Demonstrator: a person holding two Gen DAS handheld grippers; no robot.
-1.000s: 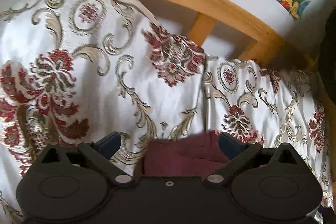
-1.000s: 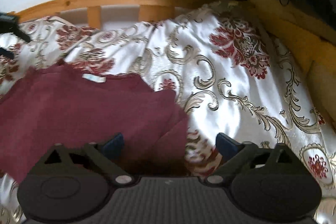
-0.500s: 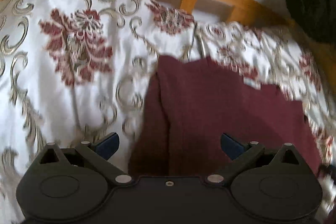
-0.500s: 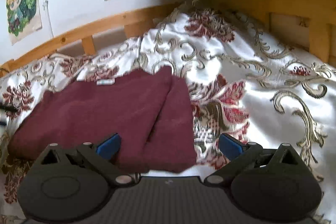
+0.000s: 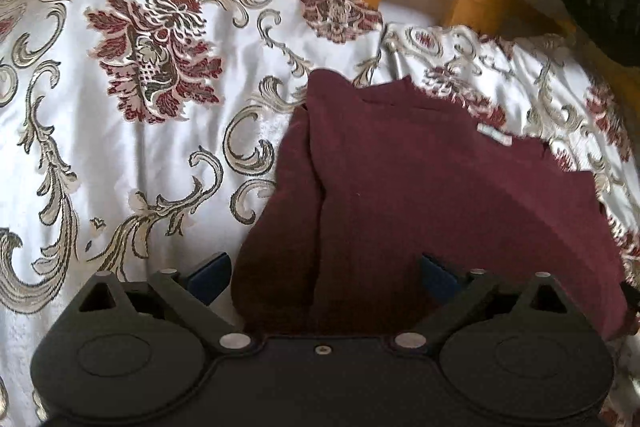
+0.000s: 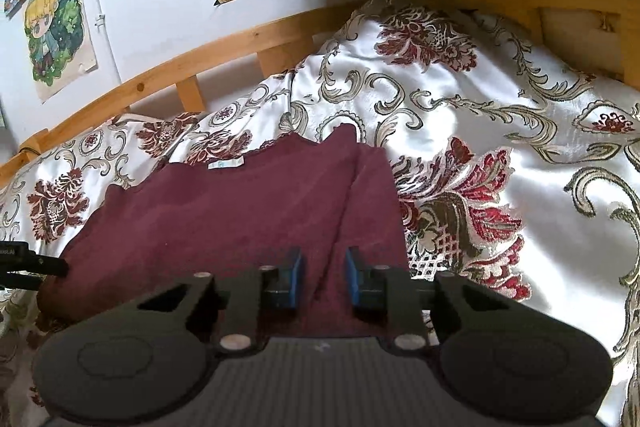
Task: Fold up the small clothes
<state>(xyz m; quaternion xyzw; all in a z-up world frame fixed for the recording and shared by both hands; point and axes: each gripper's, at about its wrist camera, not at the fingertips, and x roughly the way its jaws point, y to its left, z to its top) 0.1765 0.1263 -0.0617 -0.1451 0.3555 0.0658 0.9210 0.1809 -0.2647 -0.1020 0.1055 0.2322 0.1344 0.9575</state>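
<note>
Maroon top (image 6: 240,211) lies at 6 o'clock on bedspread (image 6: 500,99), sleeves folded in, crosswise fold pending; right gripper (image 6: 323,277), jaws just closing, pinches its hem fold; left gripper (image 5: 326,277) straddles opposite corner, released.

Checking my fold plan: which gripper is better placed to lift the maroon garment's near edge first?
Right. The right gripper has just been closing, its fingers narrowed around the maroon garment near its folded sleeve. The left gripper stands wide open over its edge.
</note>
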